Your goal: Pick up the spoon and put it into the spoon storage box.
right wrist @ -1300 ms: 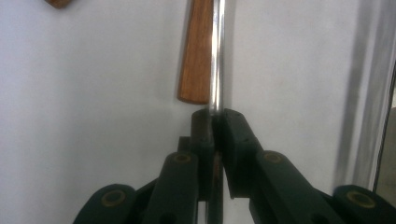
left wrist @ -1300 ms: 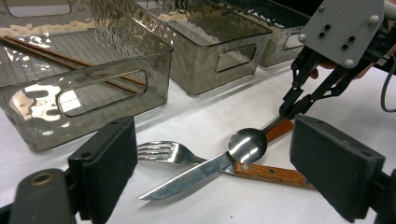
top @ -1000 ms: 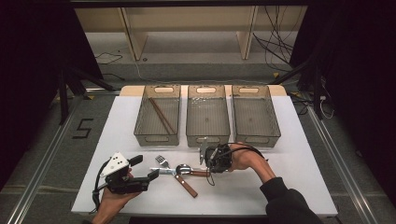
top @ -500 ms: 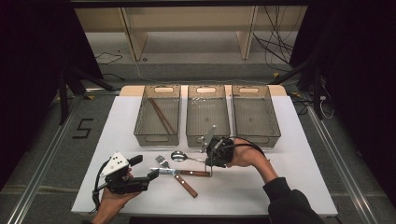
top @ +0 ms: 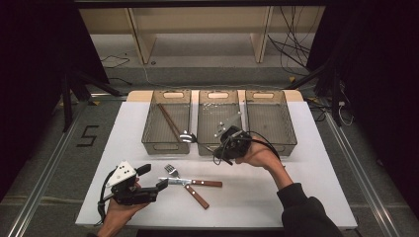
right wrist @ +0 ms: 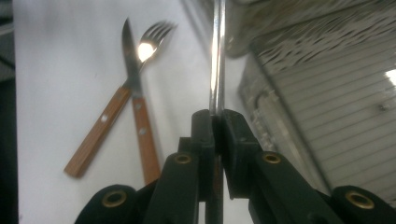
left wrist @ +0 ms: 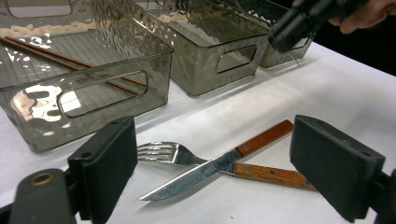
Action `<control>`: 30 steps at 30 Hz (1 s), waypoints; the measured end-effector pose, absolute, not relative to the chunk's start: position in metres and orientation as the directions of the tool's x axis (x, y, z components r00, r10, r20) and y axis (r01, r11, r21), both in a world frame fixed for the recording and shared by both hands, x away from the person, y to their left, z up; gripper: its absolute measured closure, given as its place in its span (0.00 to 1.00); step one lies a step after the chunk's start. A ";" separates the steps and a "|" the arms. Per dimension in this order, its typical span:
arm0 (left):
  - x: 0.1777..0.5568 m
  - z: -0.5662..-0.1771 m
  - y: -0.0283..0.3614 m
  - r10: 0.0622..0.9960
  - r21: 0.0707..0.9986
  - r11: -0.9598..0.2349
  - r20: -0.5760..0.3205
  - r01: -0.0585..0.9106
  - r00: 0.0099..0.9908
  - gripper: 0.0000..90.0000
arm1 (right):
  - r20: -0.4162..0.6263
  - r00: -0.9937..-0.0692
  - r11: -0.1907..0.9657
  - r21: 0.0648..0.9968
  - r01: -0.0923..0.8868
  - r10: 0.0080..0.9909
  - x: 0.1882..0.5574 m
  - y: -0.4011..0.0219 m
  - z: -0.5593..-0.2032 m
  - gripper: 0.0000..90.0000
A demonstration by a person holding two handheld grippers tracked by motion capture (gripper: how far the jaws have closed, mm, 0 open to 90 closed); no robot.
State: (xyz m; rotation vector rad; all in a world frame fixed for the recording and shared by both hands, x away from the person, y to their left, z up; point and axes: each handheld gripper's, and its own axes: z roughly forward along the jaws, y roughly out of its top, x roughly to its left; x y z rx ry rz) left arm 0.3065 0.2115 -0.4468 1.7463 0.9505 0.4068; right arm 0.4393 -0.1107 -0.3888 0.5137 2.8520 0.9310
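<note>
Right hand-held gripper [right wrist: 215,122] clenched on a slim polished metal spoon [top: 187,136], lifted toward the smoky transparent plastic bins [top: 217,147] for sorting; left hand-held gripper [left wrist: 224,172] released, idle.

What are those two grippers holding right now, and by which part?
The right gripper is shut on a spoon, gripping its metal handle. The left gripper is open and holds nothing.
</note>
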 end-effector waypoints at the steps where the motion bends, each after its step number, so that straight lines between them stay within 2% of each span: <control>1: 0.306 -0.447 0.211 0.761 0.906 -0.126 -0.173 0.403 0.626 0.16 | 0.011 -0.932 0.749 0.591 0.299 0.363 0.441 -0.111 -0.386 0.94; 16: 0.307 -0.447 0.212 0.762 0.907 -0.125 -0.172 0.402 0.625 0.16 | 0.058 -0.818 0.608 0.639 0.471 0.573 0.479 -0.118 -0.370 0.94; 30: 0.307 -0.447 0.212 0.762 0.907 -0.123 -0.174 0.404 0.623 0.16 | 0.091 -0.717 0.506 0.648 0.570 0.691 0.502 -0.127 -0.374 0.94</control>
